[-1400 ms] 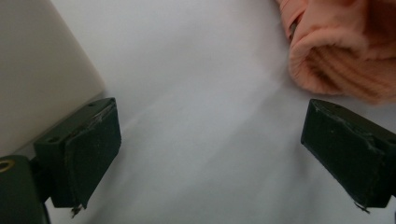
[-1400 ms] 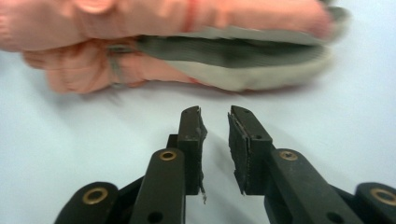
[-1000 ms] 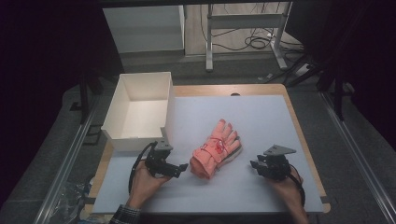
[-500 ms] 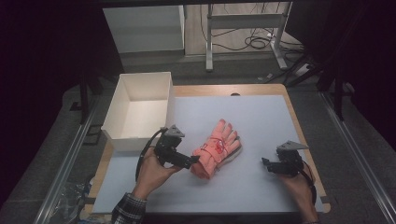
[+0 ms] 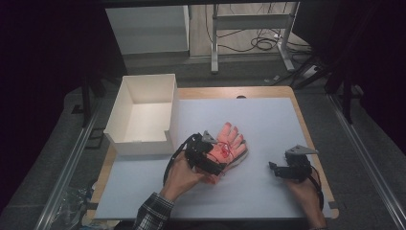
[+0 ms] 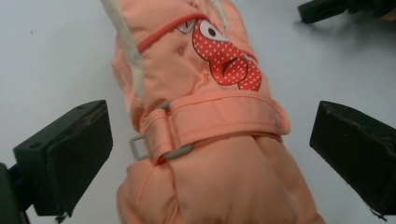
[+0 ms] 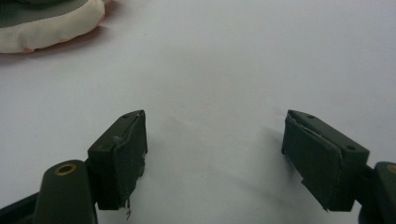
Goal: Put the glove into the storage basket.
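Left gripper (image 6: 205, 154) fingers wide open astride the orange glove (image 6: 205, 140), clear gaps both sides. Right gripper (image 7: 215, 158) fingers just opened, nothing between, bare counter (image 7: 243, 60) ahead. White box (image 5: 143, 115) sits at the counter's left edge.

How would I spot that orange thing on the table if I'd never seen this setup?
Start at the pale mat covering the table. Right of the white box at its left edge lies a peach-orange padded glove, fingers pointing away. It bears a red dotted cartoon patch and a buckled wrist strap.
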The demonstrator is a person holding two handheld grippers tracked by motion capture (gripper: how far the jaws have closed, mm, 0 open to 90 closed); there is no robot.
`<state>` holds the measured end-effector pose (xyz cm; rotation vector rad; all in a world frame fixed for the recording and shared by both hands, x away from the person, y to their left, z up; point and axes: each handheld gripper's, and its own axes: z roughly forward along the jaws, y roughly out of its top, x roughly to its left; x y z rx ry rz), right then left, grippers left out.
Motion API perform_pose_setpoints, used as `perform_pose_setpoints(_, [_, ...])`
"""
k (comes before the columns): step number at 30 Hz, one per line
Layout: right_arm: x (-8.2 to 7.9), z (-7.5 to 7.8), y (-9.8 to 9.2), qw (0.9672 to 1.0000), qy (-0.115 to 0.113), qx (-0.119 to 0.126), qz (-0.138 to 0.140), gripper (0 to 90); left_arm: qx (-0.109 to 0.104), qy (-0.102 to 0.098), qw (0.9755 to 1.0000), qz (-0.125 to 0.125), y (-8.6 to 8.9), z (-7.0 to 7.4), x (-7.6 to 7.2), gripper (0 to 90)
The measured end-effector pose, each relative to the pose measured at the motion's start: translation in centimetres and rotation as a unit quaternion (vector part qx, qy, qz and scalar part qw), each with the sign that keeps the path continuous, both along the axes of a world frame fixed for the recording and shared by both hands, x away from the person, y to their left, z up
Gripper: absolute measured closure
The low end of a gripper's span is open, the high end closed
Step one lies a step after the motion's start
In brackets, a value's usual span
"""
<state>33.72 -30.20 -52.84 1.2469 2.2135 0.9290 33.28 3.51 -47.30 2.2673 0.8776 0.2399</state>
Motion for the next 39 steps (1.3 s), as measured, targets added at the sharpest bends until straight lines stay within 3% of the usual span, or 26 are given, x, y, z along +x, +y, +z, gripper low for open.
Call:
perform_pose_setpoints(7, [0.0,0.0,0.0,1.0,-0.001,-0.001,0.001,22.5,0.03,0.005,0.9995,0.006,-1.0,-2.4,0.4,0.0])
perform_pose_setpoints(14, [0.0,0.0,0.0,1.0,-0.002,-0.001,0.001,22.4,0.039,0.017,0.9991,0.003,-1.5,-4.2,0.5,0.5])
perform_pose_setpoints(19, [0.0,0.0,0.0,1.0,-0.002,-0.001,0.001,22.4,0.046,0.027,0.9986,0.003,-1.7,-5.0,0.3,6.0])
perform_pose_setpoints(23, [0.0,0.0,0.0,1.0,-0.002,-0.002,0.001,22.4,0.046,0.037,0.9982,0.003,-1.6,-5.0,0.2,14.0])
perform_pose_setpoints(27, [0.0,0.0,0.0,1.0,-0.002,-0.002,0.001,22.4,0.056,0.035,0.9978,-0.005,-1.8,-4.5,-0.2,27.5])
perform_pose_setpoints(31, [0.0,-0.1,0.0,1.0,-0.003,-0.002,0.001,22.4,0.052,0.046,0.9974,-0.014,-1.8,-4.0,-0.1,40.9])
perform_pose_setpoints(39, [-0.1,-0.1,0.0,1.0,-0.003,-0.002,0.001,22.4,0.038,0.051,0.9977,-0.022,-1.3,-3.7,0.0,47.5])
